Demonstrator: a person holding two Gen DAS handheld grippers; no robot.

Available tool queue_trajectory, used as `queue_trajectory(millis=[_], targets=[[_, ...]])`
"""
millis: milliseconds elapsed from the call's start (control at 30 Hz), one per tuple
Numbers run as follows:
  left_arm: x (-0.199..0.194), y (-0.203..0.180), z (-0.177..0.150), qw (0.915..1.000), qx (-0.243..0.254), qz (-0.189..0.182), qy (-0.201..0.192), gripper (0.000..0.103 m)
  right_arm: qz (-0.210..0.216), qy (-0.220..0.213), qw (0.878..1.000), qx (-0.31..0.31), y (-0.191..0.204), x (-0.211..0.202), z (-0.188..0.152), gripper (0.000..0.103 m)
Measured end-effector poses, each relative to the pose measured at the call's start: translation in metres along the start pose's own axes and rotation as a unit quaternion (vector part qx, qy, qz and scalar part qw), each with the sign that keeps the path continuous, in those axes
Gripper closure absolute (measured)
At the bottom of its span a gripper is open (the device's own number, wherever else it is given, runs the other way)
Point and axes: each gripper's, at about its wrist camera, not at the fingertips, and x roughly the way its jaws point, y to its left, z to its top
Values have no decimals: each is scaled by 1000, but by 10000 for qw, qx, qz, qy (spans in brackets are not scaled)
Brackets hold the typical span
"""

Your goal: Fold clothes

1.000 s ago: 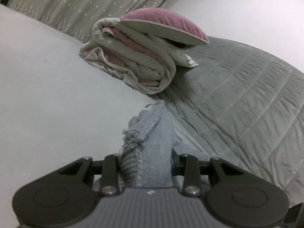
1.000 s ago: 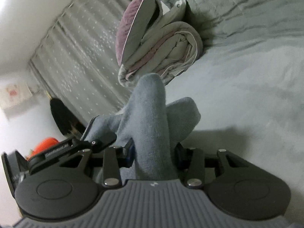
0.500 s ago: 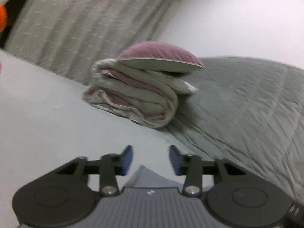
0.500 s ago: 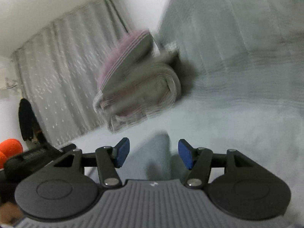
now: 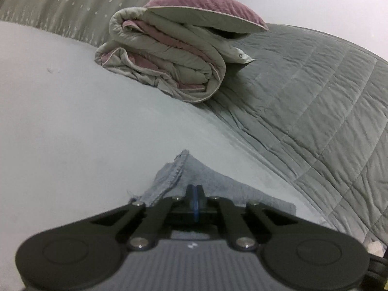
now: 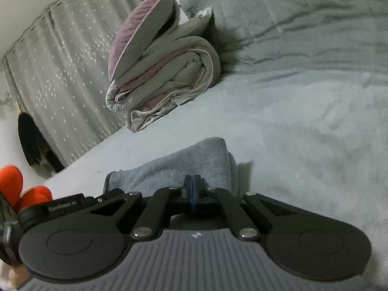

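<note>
Faintly, "GenRobot.AI" on left tongs [image 6: 65,203]

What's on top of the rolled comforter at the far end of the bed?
A purple cushion with a pale underside rests on the rolled comforter, tilted, overhanging one side. The part of the comforter's top beneath it is covered, so anything lying there cannot be seen.

The grey-blue cloth [image 6: 184,167] looks like soft, nubby terry. The bedsheet [image 5: 72,126] is smooth and matt; the quilted cover [image 5: 315,101] is stitched and wrinkled.
</note>
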Motion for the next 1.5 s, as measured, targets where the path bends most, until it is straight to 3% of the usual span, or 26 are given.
queue_trajectory(millis=[67,100,133,200,267,400,500,567,633,800,933,1233,1433,1500], targets=[[-6,-2,-1,10000,-56,9,-26,93,62,-61,9999,-91,5,-4,0,100],[-10,-4,-1,9999,-108,24,-33,84,121,-56,9998,-118,7,-3,1,97],[-15,-6,-1,9999,-141,53,-32,69,181,-52,9997,-144,10,-2,3,88],[-28,-18,1,9997,66,230,24,56,298,-13,9992,-262,16,1,8,72],[-43,-31,2,9982,365,469,97,46,383,8,9982,-466,23,5,16,45],[-84,-50,-1,9903,683,1160,337,14,181,181,9957,-885,40,2,28,37],[-110,-48,-8,9852,658,1456,616,1,84,532,9960,-709,41,-1,38,32],[-119,-41,-19,9827,549,1656,622,1,114,591,9966,-571,41,-7,45,16],[-113,-36,-20,9773,464,1878,865,1,21,523,9971,-545,44,-15,50,0],[-102,-27,-18,9693,284,1991,1415,1,-639,384,9929,-923,59,-29,49,0],[-101,-24,-17,9636,204,2049,1708,1,-1316,817,9825,-1034,67,-23,46,0],[-103,-31,-16,9538,595,2261,1888,1,-1693,1334,9675,-1325,92,-32,37,0],[-100,-33,-19,9412,880,2639,1917,1,-1697,1206,9709,-1186,83,-45,12,0],[-98,-33,-20,9375,931,2731,1946,1,-1624,1575,9645,-1363,79,-35,13,0]])
